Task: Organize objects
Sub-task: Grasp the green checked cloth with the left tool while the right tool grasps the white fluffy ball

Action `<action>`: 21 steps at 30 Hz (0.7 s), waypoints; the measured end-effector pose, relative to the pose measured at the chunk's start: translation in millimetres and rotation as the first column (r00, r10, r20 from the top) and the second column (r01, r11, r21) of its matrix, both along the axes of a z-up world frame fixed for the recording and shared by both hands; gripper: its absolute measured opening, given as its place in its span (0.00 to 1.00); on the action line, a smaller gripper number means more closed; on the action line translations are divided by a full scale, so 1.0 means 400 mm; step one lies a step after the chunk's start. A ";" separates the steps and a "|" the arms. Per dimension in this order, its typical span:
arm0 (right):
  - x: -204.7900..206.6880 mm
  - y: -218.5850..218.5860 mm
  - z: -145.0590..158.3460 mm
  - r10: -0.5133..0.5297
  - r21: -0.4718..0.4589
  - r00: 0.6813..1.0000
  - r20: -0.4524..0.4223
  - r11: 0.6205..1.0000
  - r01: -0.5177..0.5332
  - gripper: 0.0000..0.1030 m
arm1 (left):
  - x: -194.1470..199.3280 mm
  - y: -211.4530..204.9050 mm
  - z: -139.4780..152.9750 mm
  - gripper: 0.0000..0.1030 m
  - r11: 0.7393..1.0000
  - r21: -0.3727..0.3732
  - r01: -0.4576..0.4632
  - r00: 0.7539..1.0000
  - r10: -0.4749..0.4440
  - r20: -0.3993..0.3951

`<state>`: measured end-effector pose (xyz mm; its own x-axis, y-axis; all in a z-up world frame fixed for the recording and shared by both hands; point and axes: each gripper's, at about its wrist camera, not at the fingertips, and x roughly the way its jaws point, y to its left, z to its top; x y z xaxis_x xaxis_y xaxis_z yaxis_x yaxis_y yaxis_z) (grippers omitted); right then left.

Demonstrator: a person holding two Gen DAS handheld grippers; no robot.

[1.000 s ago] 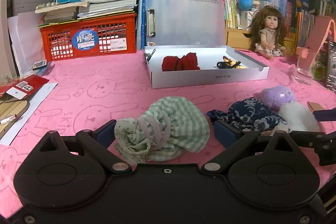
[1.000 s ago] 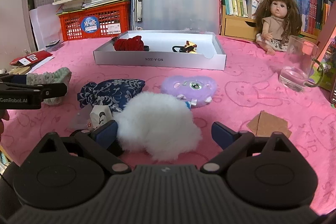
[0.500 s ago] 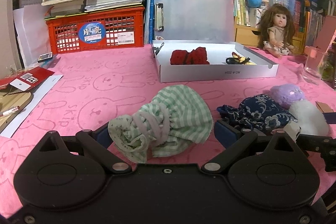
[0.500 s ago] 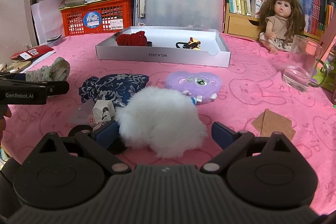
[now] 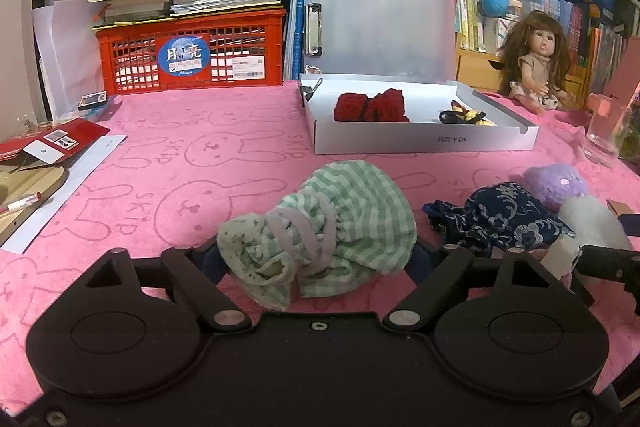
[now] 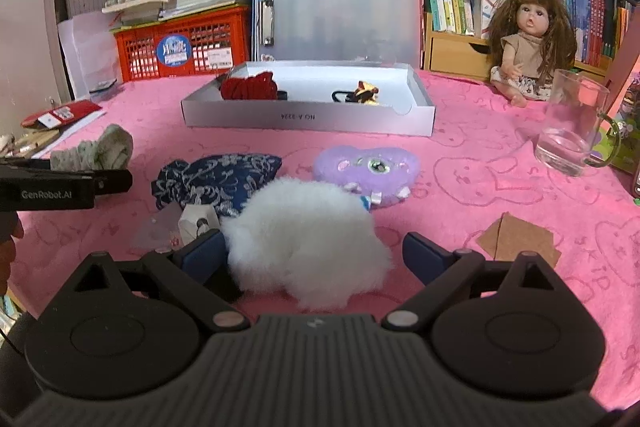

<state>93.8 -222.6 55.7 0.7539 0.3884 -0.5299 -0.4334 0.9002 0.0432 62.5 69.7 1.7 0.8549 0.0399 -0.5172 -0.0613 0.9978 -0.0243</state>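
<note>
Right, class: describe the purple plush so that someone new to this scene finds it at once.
Start at the white tray on the pink bunny-print cloth. In front of it, nearer the camera, lies the purple plush, between the navy floral pouch and the glass mug. It alone is lilac, heart-shaped and sequinned.

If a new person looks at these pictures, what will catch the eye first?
Probably the green checked pouch between the left gripper's closing fingers, and the white fluffy ball between the right gripper's open ones. Behind them on the pink cloth, the white tray holds a red knitted piece.
</note>
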 end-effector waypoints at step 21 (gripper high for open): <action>-0.009 0.008 0.008 0.022 0.005 1.000 0.008 1.000 -0.022 0.71 | -0.006 0.002 0.021 0.39 0.999 -0.031 -0.011 1.000 0.012 0.025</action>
